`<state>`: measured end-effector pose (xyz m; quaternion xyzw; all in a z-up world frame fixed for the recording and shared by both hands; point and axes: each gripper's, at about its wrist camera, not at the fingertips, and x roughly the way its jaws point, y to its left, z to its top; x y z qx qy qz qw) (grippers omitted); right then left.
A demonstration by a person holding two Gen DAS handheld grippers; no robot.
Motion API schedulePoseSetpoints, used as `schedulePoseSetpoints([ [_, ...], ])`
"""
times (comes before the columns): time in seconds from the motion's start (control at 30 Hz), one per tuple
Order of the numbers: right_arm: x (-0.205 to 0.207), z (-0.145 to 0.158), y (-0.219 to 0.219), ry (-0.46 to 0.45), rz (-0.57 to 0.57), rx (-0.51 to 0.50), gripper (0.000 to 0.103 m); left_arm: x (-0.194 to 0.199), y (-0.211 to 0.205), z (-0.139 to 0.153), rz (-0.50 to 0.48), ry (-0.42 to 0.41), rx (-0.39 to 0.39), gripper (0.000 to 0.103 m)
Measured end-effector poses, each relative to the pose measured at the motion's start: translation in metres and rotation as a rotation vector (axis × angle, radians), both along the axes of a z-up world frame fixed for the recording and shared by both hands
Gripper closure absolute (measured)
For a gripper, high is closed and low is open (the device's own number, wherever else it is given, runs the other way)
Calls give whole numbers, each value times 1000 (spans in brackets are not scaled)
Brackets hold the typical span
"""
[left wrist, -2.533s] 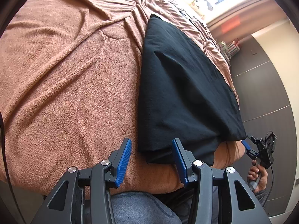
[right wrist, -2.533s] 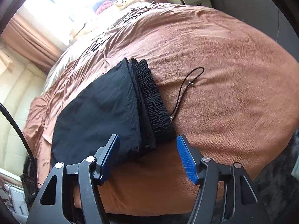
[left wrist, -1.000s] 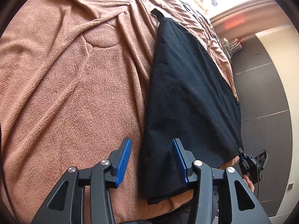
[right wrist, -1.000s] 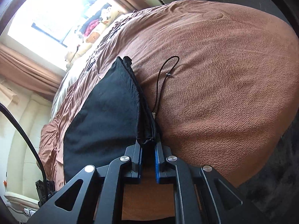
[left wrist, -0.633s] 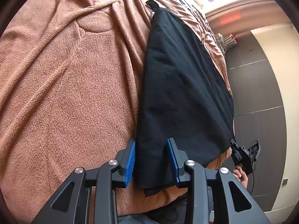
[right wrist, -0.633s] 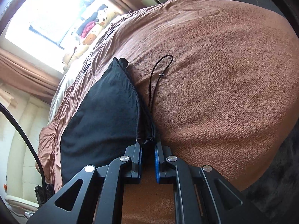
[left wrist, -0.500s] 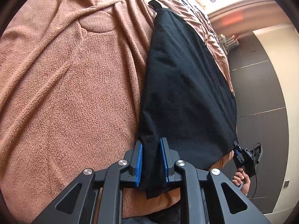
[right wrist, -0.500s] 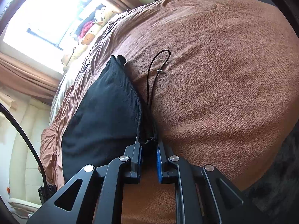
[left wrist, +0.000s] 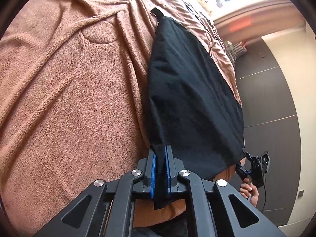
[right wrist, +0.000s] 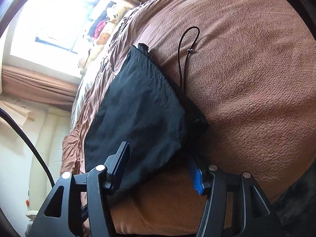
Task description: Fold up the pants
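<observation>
The black pants (left wrist: 189, 90) lay already folded into a flat bundle on the brown blanket (left wrist: 65, 98) of the bed, close to its near edge. The left tongs (left wrist: 160, 169) were clamped tight on the near left corner of the bundle, a tongue of cloth hanging out below the blue pads. The right tongs (right wrist: 158, 167) were opening: the near right corner, by the gathered waistband (right wrist: 195, 116), lay between the spread jaws, but neither pad pressed on it. The person's right hand (left wrist: 249, 190) showed in the left view, gripping its handle beyond the bundle's far corner.

The cloth looked thin, soft and light, with no stiffness of its own; it would likely sag and slide open if lifted by a single point, so a hold through all the layers at an edge or corner, as the left tongs had, seemed safest. The waistband was thicker and bunched, probably the firmest place to grasp on the right side. A thin drawstring (right wrist: 184, 59) trailed loose from the waistband onto the blanket to the right and could snag or drag when the bundle is moved.

No containers were in view near the pants; a small cabinet stood blurred at the far end of the room, its contents not discernible.
</observation>
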<state>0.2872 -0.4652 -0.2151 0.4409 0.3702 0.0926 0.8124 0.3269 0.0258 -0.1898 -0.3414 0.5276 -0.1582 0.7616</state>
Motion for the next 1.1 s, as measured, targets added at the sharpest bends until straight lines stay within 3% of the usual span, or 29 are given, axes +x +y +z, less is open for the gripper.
schedulePoseSetpoints([
  [0.13,9,1,-3,7,-35,-1,53,3,0,-3,-2,25,3,94],
  [0.37,14,2,2,3,-39,0,57,13,0,-10,9,58,0,79],
  [0.6,12,3,7,5,-46,-6,61,13,-6,-5,-7,56,-21,79],
  [0.8,13,4,6,7,-36,-13,61,7,-3,17,-13,-6,-87,79],
  [0.93,14,5,5,11,-31,-14,61,14,-7,14,-22,17,-66,79],
  [1.03,16,4,4,10,-27,-11,61,13,-8,10,-13,33,-93,80],
  [1.1,16,4,3,10,-22,-13,61,8,-11,22,-16,-5,-94,79],
])
